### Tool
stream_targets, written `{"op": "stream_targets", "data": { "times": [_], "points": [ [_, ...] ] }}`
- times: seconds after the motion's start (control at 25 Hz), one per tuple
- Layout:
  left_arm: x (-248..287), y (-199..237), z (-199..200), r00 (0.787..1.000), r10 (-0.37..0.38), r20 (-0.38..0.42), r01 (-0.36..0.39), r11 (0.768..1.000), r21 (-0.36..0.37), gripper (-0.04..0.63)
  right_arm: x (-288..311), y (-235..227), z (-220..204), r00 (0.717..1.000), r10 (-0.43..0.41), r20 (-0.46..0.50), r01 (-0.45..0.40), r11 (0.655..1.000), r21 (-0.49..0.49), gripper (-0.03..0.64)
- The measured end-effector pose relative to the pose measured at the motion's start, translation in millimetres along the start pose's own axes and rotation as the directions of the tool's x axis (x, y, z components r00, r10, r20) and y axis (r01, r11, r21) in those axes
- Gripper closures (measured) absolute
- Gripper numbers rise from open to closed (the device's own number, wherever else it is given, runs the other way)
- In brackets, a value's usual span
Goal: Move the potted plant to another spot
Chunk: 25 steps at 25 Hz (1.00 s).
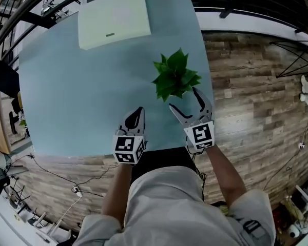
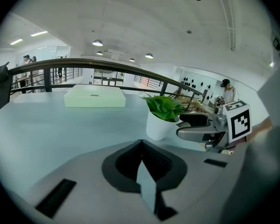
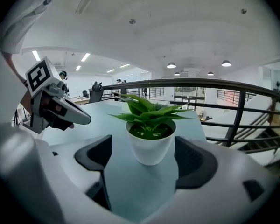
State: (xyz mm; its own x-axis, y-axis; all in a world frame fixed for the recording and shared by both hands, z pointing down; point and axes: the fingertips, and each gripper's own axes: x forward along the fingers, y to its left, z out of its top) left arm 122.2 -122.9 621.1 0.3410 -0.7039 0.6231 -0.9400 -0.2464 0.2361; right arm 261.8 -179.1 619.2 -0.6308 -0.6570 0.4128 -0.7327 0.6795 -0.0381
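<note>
The task is at its very start, judging by the layout. The potted plant (image 1: 175,78) stands upright on the pale blue table (image 1: 82,96), right of centre in the head view, and nothing has gripped it yet. The right gripper (image 1: 184,100) sits just below it with its jaws spread wide. In the right gripper view the white pot (image 3: 150,143) stands between the two dark pads (image 3: 192,160), with a gap of table showing on each side, so neither pad touches it. The left gripper (image 1: 137,113) rests lower left of the plant, apart from it. Its jaws are together with nothing between them.

What remains appears to be all of it: closing on the pot, lifting, carrying and setting down.

The plant stands close to the table's right edge, where the wooden floor (image 1: 251,101) begins, so a nudge to the right looks risky. To the left and upper left of the frame lies a wide stretch of bare tabletop. A pale green box (image 1: 113,17) takes the upper edge. In both gripper views a dark railing (image 3: 214,84) runs beyond the far side of the table.
</note>
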Motion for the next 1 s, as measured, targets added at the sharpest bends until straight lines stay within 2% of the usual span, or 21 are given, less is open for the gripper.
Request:
{"op": "stream_targets", "data": {
  "times": [0.12, 0.48, 0.76, 1.0],
  "points": [
    [2, 7, 1, 1.0, 0.02, -0.003, -0.02, 1.0, -0.018, 0.583, 16, -9, -2, 1.0, 0.016, 0.0, -0.016, 1.0, -0.013, 0.179],
    [5, 20, -1, 0.996, 0.089, -0.016, -0.089, 0.993, -0.071, 0.583, 55, -20, 7, 0.995, 0.089, 0.037, -0.09, 0.996, 0.027, 0.112],
    [-1, 21, -5, 0.991, 0.135, -0.016, -0.136, 0.986, -0.099, 0.583, 69, -16, 13, 0.989, 0.139, 0.055, -0.14, 0.99, 0.005, 0.106],
    [-7, 32, 0, 0.989, 0.147, -0.014, -0.147, 0.983, -0.113, 0.583, 81, -6, 25, 0.989, 0.143, 0.049, -0.142, 0.99, -0.025, 0.104]
  ]
}}
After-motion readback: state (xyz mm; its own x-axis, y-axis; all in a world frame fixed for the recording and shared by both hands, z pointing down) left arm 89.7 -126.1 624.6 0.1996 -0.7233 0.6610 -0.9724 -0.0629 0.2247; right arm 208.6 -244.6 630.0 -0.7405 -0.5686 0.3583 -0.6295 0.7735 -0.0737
